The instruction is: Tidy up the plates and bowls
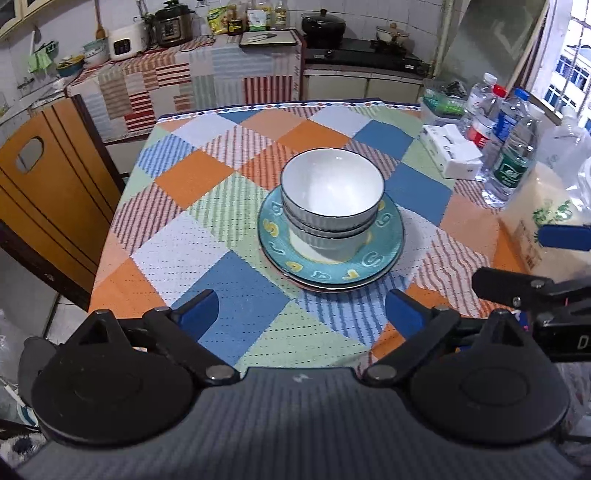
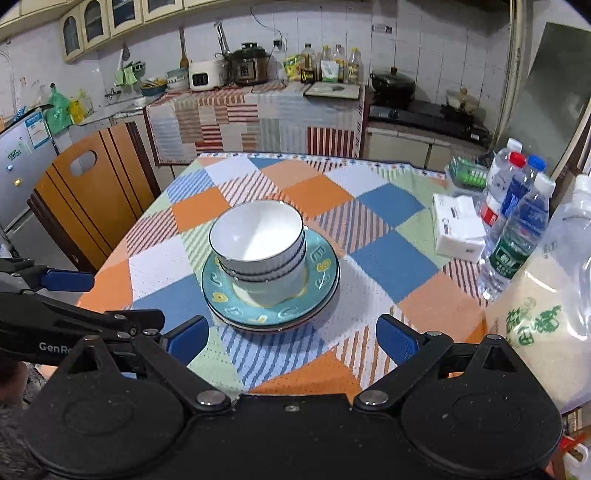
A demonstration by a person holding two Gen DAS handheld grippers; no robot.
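Both grippers, left (image 1: pixel 299 310) and right (image 2: pixel 291 336), hang with jaws wide apart and empty, just short of the stack: two bowls (image 1: pixel 331 188) nested on plates (image 1: pixel 332 254) mid-table (image 1: pixel 207 236). Stacking looks finished; backing away seems all that's left.

A white-tiled wall (image 2: pixel 417 48) backs a cloth-draped counter (image 2: pixel 258 118) and black stove (image 2: pixel 424 114), with cream cabinets (image 2: pixel 110 18) above, a wooden chair (image 2: pixel 92 199) beside the patchwork tabletop (image 2: pixel 388 221), and a daylit window (image 1: pixel 569 74).

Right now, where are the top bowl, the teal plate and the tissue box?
top bowl (image 1: pixel 332 184), left wrist view, inside bottom.
teal plate (image 1: pixel 384 236), left wrist view, right rim.
tissue box (image 2: pixel 458 229), right wrist view, top face.
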